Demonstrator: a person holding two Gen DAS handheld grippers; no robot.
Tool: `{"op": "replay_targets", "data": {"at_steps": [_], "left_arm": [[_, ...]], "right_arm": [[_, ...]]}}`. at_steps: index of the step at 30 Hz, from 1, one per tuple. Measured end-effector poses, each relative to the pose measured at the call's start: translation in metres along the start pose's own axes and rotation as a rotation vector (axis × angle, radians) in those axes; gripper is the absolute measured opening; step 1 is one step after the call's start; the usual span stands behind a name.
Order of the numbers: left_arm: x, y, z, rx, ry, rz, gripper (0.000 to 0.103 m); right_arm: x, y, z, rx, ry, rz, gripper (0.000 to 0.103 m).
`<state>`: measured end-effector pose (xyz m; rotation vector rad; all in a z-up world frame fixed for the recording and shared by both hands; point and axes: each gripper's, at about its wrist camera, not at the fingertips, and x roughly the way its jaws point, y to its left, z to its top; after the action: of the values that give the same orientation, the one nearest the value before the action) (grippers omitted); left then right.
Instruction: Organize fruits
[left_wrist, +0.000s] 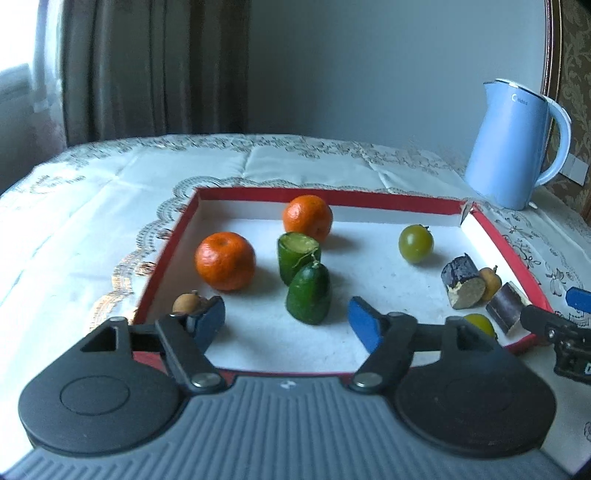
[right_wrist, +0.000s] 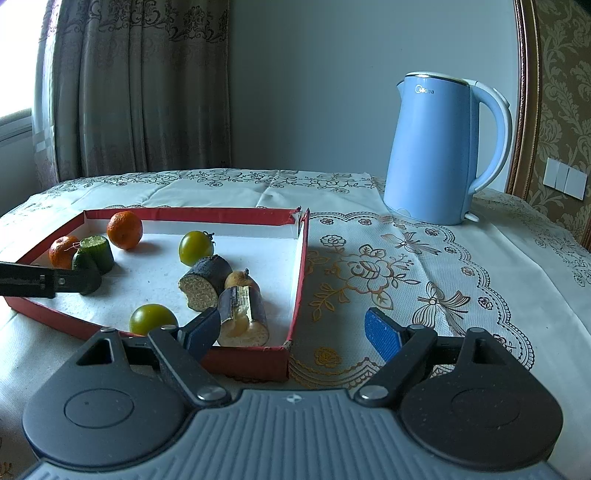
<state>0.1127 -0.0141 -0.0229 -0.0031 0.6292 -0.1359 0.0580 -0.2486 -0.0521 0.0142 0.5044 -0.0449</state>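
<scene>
We see the cucumber end (left_wrist: 308, 293) standing free in the red tray (left_wrist: 325, 194), just ahead of our left fingers (left_wrist: 291, 319), which gape empty around it, long axis upright. Right fingers (right_wrist: 291, 332) open too, straddling the tray's corner. The small brown fruit (left_wrist: 184, 303) hides behind the left pad.

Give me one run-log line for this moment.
left gripper: open, empty, over tray | nearest: cucumber piece, standing free | right gripper: open, empty, at tray's right corner
</scene>
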Motion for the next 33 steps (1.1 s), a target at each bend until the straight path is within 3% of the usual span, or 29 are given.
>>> {"op": "replay_targets", "data": {"at_steps": [10,25,33], "left_arm": [[-0.049,-0.006,-0.007,0.007,-0.094,0.039,0.093],[-0.069,-0.009,-0.02,0.02,-0.069,0.133,0.1],[-0.077,-0.01,-0.022,0.017,-0.069,0.127,0.103]], "right_arm": [[-0.001,-0.001,0.0,0.019,0.005,0.013,0.086],[-0.011,0.003,-0.001,0.112,0.031,0.084,0.086],[-0.027,0.014,-0.002,0.148,0.04,0.103,0.087]]}}
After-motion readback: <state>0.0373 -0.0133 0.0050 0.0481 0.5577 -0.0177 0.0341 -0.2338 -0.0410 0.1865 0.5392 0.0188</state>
